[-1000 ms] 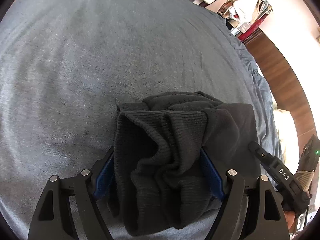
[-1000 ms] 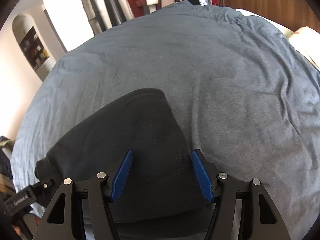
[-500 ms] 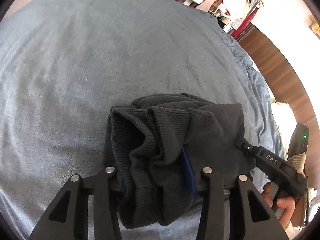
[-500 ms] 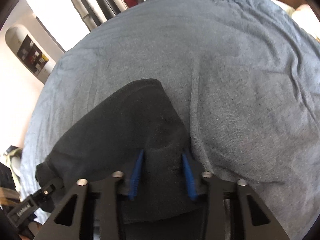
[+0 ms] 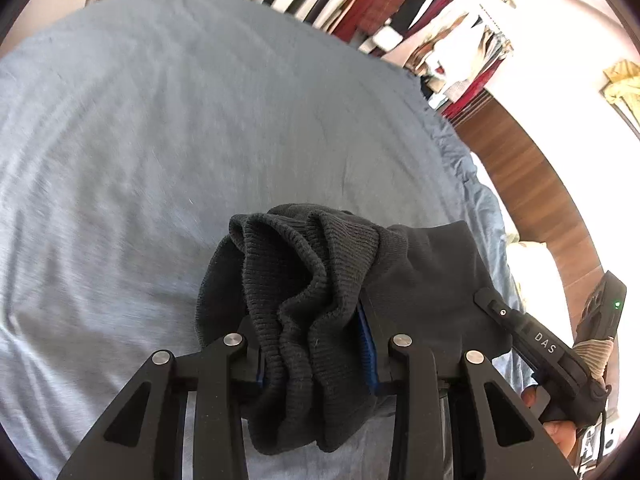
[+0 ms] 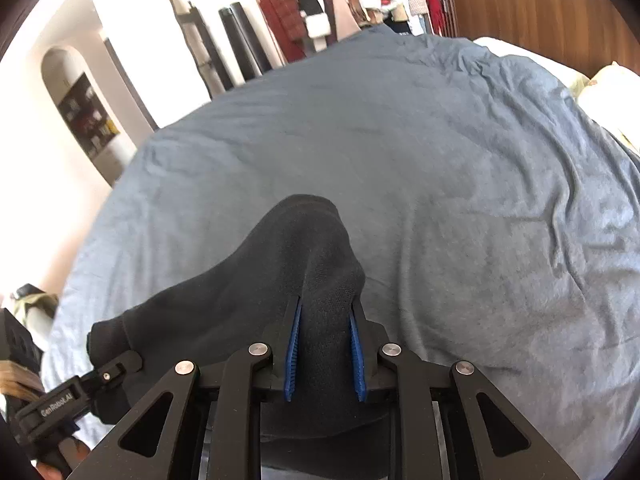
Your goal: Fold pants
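Note:
The black pants (image 5: pixel 320 280) lie bunched on the blue bed cover (image 5: pixel 160 140). In the left wrist view my left gripper (image 5: pixel 316 344) is shut on the ribbed cuff end of the pants, which hangs over its fingers. The right gripper's body (image 5: pixel 536 340) shows at the pants' right edge. In the right wrist view my right gripper (image 6: pixel 324 340) is shut on a raised fold of the smooth black pants (image 6: pixel 280 272). The left gripper's body (image 6: pixel 80 392) shows at the lower left, on the pants' far end. Both ends look lifted off the cover.
The blue cover (image 6: pixel 440 160) spreads wide ahead of both grippers, wrinkled at the right. A pillow (image 6: pixel 612 84) and a wooden headboard (image 5: pixel 532 184) lie at the right edge. Hanging clothes (image 5: pixel 400 12) and a wall niche (image 6: pixel 80 112) stand beyond the bed.
Both grippers have closed from open onto the pants. Both have since raised the fabric and tilted up, so more of the room shows.

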Motion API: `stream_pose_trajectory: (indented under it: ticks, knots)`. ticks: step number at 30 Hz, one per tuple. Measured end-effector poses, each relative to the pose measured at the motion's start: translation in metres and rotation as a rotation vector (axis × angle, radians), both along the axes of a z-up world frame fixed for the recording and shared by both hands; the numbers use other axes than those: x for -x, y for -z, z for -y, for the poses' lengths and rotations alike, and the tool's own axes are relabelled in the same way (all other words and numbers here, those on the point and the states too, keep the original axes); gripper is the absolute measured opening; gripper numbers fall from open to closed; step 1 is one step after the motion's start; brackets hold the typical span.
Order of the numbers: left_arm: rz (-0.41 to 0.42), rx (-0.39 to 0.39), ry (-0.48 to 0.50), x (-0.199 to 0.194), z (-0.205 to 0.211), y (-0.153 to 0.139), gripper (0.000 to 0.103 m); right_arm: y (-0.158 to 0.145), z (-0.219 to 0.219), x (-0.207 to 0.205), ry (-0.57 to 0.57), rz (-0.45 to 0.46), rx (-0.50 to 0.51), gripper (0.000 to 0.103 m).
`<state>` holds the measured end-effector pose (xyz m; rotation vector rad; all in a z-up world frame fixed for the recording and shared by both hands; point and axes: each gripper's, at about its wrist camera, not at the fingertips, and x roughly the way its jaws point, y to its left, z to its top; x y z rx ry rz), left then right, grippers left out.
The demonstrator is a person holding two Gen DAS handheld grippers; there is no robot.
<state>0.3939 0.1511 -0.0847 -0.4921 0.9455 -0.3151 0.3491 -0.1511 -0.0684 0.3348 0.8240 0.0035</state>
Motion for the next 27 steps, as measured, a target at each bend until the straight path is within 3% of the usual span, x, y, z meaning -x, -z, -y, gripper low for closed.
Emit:
stream_pose_trajectory:
  ticks: [7,15,21,27]
  knots:
    - [0.062,-0.086,-0.033,0.023,-0.052,-0.037,0.034,-0.025,-0.042,0.018,-0.051,0.058,-0.017,0.023]
    - [0.043,-0.207,-0.084,0.033,-0.125,-0.046,0.034,-0.018,-0.127,0.017,-0.150,0.046,-0.082,0.022]
    - [-0.007,-0.258,-0.119,0.029,-0.176,-0.019,0.034,0.000,-0.183,0.005,-0.231,0.016,-0.079,0.022]
    - [-0.082,-0.245,-0.120,0.027,-0.207,0.024,0.034,0.024,-0.218,-0.004,-0.297,-0.025,-0.030,0.023]
